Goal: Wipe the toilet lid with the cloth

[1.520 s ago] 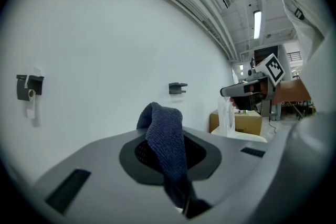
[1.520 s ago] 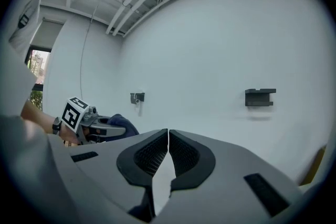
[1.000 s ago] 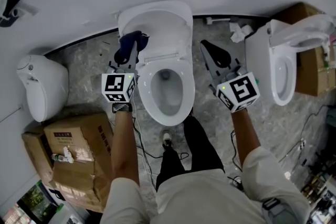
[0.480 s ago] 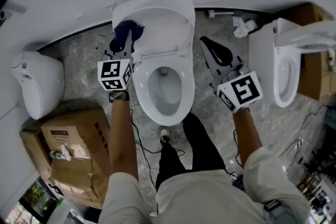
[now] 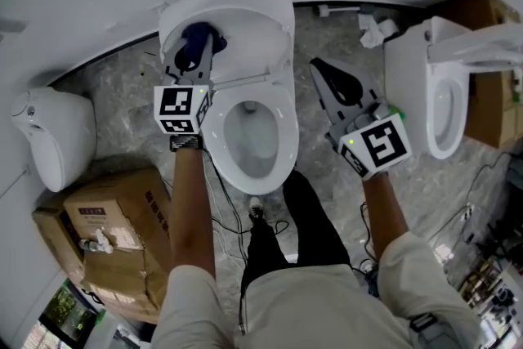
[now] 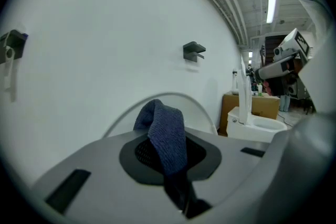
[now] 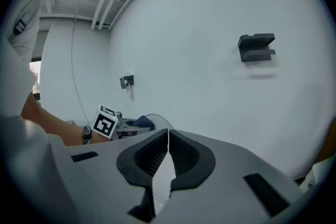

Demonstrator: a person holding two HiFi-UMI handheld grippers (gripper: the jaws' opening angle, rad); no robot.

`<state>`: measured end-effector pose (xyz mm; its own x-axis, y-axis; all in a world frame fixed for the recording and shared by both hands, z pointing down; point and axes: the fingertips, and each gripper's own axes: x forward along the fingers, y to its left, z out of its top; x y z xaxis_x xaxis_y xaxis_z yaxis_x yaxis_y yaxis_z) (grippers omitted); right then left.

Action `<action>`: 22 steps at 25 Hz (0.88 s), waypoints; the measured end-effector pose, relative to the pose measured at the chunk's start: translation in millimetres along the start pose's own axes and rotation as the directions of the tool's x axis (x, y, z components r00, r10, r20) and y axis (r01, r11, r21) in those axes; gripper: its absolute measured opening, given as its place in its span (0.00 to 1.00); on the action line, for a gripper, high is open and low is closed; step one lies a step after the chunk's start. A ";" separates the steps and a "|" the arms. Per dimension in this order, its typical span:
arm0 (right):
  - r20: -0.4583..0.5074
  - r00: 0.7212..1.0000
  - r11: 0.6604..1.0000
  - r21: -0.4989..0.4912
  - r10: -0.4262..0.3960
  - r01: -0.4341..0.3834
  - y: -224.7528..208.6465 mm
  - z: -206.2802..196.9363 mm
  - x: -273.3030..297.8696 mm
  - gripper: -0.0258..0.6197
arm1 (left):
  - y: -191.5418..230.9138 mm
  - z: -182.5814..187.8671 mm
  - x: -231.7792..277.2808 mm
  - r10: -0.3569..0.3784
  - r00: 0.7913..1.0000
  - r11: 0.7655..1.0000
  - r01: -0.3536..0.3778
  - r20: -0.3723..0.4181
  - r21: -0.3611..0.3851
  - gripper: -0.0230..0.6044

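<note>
The left gripper [image 5: 198, 53] has its 2 jaws pinched on a dark blue knitted cloth [image 6: 167, 136]. The fabric rises out of the pinch in a folded hump and flops over toward the tips. The right gripper [image 7: 168, 152] is pressed together on nothing and hangs over the floor to the right of the bowl, well apart from the work.

The cloth looks soft, light and limp. It should mould to a curved surface and drag rather than slide, and the loose hump could bunch or fold under during a stroke. The hold is low on 1 end, which leaves the free bulk forward to serve as the wiping pad. Its long axis runs from the pinch forward along the jaws, toward the wall.

The cloth is at the upper left part of the raised toilet lid [image 5: 253, 20]; no view shows whether it touches. The lid looks hard, smooth and glossy, likely slippery, and hinged, so a firm push could rock it back. It stands open with its inner face toward the person, long axis running from the hinge above the toilet seat [image 5: 282, 127] up toward the wall.
</note>
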<state>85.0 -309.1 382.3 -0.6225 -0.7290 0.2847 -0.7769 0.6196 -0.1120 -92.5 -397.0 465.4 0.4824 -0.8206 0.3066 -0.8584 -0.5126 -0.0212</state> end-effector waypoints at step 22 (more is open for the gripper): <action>-0.028 0.998 0.996 0.066 -0.060 0.061 -26.9 -25.2 -9.1 0.09 | -133.4 -36.9 80.3 -0.303 0.949 0.928 0.315 -0.089 0.197 0.10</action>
<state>114.0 -311.8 406.8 -0.5721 -0.7563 0.3174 -0.8182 0.5531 -0.1569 54.3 -385.2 527.9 0.7026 -0.6005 0.3816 -0.6105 -0.7843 -0.1103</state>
